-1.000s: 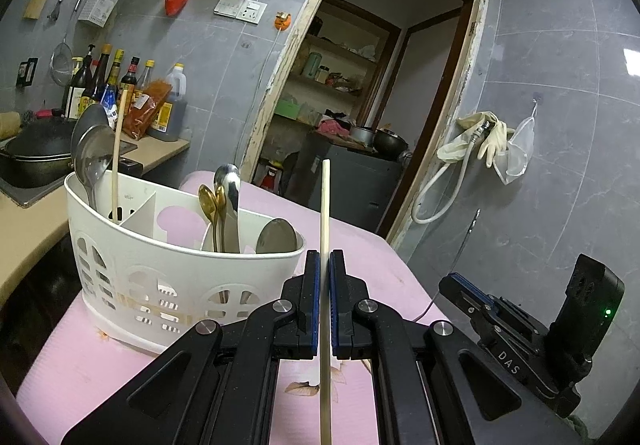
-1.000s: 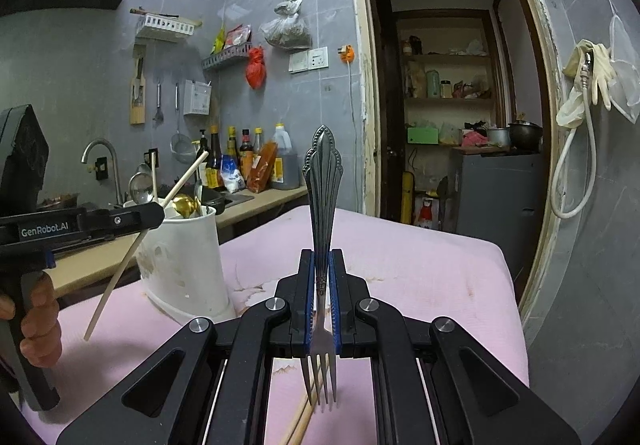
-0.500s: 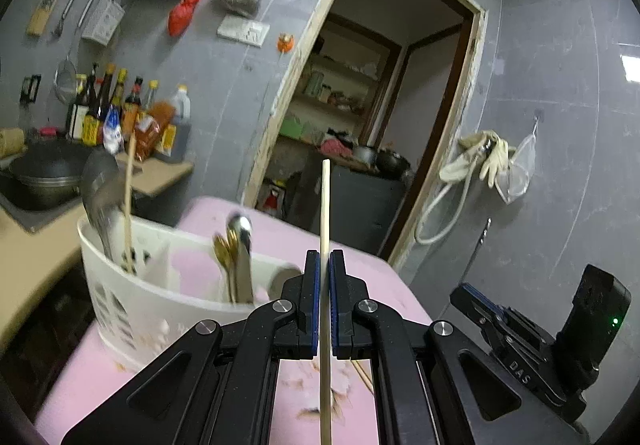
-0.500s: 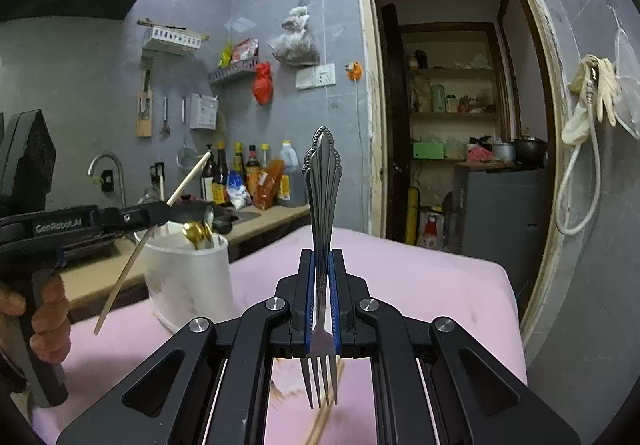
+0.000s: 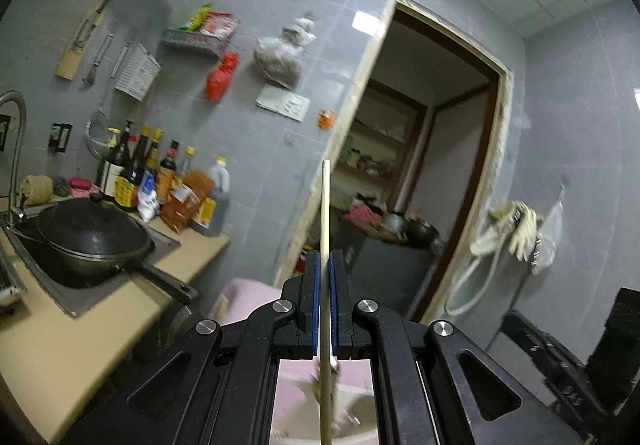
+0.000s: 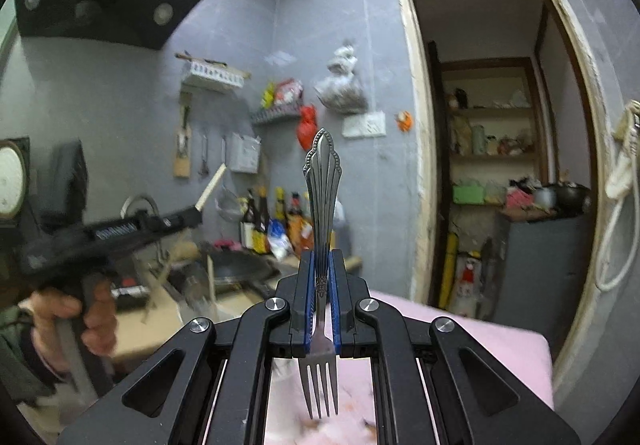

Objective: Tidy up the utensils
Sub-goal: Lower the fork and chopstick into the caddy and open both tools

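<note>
My left gripper (image 5: 324, 265) is shut on a wooden chopstick (image 5: 325, 213) that stands upright between the pads, raised well above the pink table (image 5: 248, 297). My right gripper (image 6: 319, 265) is shut on a metal fork (image 6: 321, 197), ornate handle up and tines down. In the right wrist view the left gripper (image 6: 188, 217) shows blurred at the left with the chopstick (image 6: 212, 185) slanting out of it. The white utensil holder is hidden below the left gripper; only a blur shows between its arms.
A black wok (image 5: 92, 241) sits on the counter (image 5: 80, 329) at left, with sauce bottles (image 5: 160, 181) behind it. A doorway (image 6: 500, 165) opens to the right. The pink table edge (image 6: 480, 337) lies below the right gripper.
Both grippers have risen and tilted up. The white holder has dropped out of both views. Each still holds its utensil.
</note>
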Demonstrator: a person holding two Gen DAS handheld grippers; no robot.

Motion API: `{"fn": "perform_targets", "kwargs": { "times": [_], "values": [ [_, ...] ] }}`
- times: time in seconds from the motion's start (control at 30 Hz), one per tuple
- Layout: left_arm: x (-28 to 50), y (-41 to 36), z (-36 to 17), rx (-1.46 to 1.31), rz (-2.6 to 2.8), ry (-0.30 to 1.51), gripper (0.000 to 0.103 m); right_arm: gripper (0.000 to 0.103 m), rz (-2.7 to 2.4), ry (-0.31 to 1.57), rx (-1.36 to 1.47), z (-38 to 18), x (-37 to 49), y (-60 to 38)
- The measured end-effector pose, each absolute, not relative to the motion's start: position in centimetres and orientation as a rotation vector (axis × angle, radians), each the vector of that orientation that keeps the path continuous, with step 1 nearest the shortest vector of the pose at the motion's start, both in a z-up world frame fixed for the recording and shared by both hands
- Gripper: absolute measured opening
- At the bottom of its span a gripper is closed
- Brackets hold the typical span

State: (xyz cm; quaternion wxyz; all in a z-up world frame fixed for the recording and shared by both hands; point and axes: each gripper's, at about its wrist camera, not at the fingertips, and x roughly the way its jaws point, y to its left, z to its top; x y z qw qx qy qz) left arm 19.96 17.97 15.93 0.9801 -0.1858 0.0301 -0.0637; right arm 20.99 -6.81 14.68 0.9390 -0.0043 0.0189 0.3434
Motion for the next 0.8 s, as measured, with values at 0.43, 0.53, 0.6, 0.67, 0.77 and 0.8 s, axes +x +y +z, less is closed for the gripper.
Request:
{"fn": "perform_targets", "kwargs": {
  "times": [0.43, 0.53, 0.6, 0.67, 0.77, 0.8],
  "values": [
    [22.5, 21.9, 13.1, -0.404, 0.003, -0.061, 0.002, 0.005, 0.788, 0.051, 0.052, 13.7, 24.0, -0.8],
    [22.8, 21.8, 12.1, -0.407, 0.030, -0.075, 0.002, 0.005, 0.788, 0.080, 0.067, 12.3, 24.8, -0.4],
    [22.8, 21.6, 11.5, -0.400, 0.047, -0.080, 0.002, 0.005, 0.788, 0.096, 0.063, 11.6, 25.2, -0.3],
    [22.8, 21.3, 10.8, -0.384, 0.070, -0.090, 0.002, 0.005, 0.782, 0.110, 0.044, 10.8, 25.3, -0.1],
    [22.5, 20.6, 9.8, -0.360, 0.105, -0.112, 0.002, 0.005, 0.778, 0.140, 0.035, 9.7, 25.6, -0.1],
    [22.5, 20.3, 9.5, -0.349, 0.113, -0.116, 0.002, 0.005, 0.775, 0.147, 0.032, 9.4, 25.7, -0.1]
  ]
}}
